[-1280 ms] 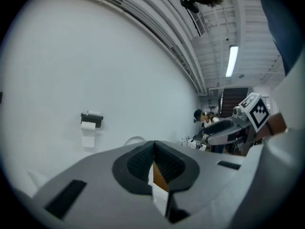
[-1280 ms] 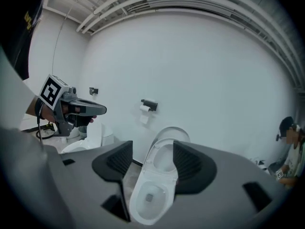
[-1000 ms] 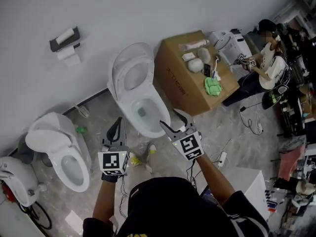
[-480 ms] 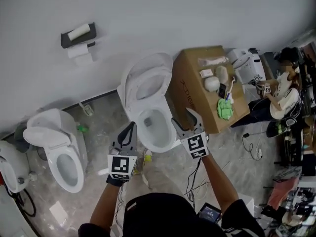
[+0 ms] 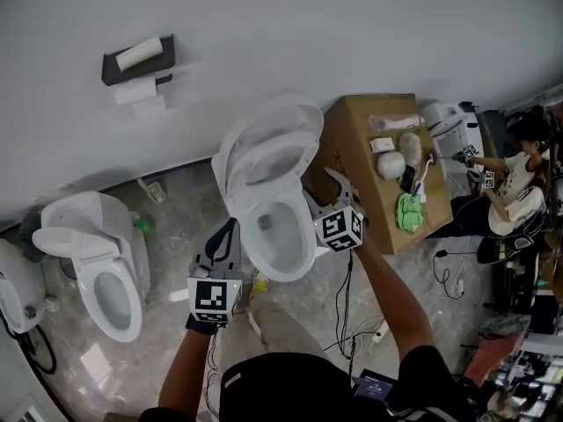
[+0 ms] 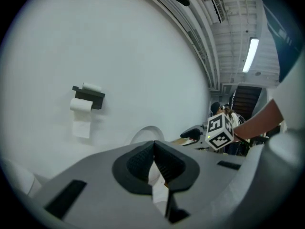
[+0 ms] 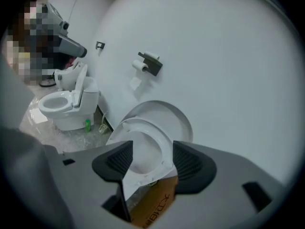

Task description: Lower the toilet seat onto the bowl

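While the lid (image 5: 273, 112) leans back against the plain white wall (image 5: 308, 33), the toilet seat (image 7: 161, 146) stands tilted forward off it, well above the rim of the bowl (image 5: 281, 273), with open air between ring and bowl. The right gripper (image 7: 152, 159) holds its jaws wide apart at the seat's right edge. The glossy white ring shows between the ribbed black pads (image 7: 119, 159), but contact cannot be told. A brown cardboard box (image 5: 352, 148) crowds that side, just beside the bowl. The left gripper (image 6: 153, 149), jaws pressed together on nothing, hangs over the veined grey floor (image 5: 176, 209) left of the bowl, where there is more room.
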Available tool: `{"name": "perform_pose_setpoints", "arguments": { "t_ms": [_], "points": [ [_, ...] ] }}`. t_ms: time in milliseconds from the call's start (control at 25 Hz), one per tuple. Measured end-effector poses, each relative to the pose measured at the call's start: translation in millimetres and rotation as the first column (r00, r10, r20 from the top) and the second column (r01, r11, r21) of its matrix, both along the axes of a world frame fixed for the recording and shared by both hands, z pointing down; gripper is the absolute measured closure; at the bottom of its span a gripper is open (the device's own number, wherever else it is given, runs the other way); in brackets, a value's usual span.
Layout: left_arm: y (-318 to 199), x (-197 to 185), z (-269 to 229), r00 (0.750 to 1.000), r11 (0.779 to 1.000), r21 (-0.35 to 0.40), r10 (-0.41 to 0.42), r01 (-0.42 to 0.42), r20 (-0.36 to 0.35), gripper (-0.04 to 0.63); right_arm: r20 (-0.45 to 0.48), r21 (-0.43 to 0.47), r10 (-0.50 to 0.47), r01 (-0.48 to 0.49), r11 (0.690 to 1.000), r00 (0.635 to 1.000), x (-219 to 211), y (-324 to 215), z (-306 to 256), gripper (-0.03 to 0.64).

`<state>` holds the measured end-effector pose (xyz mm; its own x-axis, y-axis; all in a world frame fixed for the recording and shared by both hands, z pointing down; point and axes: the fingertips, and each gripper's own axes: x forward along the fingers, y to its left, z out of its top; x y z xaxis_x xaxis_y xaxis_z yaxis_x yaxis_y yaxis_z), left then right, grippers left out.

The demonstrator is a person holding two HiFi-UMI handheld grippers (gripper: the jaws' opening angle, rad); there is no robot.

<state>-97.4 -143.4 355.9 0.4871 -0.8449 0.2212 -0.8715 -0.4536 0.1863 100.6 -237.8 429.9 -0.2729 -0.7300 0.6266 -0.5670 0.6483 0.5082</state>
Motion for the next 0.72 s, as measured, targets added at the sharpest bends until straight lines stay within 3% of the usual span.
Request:
{"name": "perform_pose_setpoints", "arguments": {
  "t_ms": [200, 440, 720],
  "points": [
    [0.0, -6.1, 6.0, 0.999, 1.000, -0.015, -0.007, 0.008, 0.032, 0.584, -0.129, -0.062, -0.087, 0.080, 0.995, 0.988, -1.1, -38.8, 43.1, 0.367],
    [2.2, -10.8, 8.1, 0.999, 0.999, -0.029, -0.041, 0.042, 0.023, 0.584, -0.215, -0.057, -0.147, 0.138, 0.989, 0.965, -14.6, -85.7, 49.6, 0.388],
    [18.0, -8.9, 21.0, 0.998, 0.997, -0.063, -0.042, 0.044, 0.044, 0.584, -0.399, -0.099, -0.238, 0.216, 0.971, 0.886, -26.9, -111.3, 79.7, 0.400]
  ]
}}
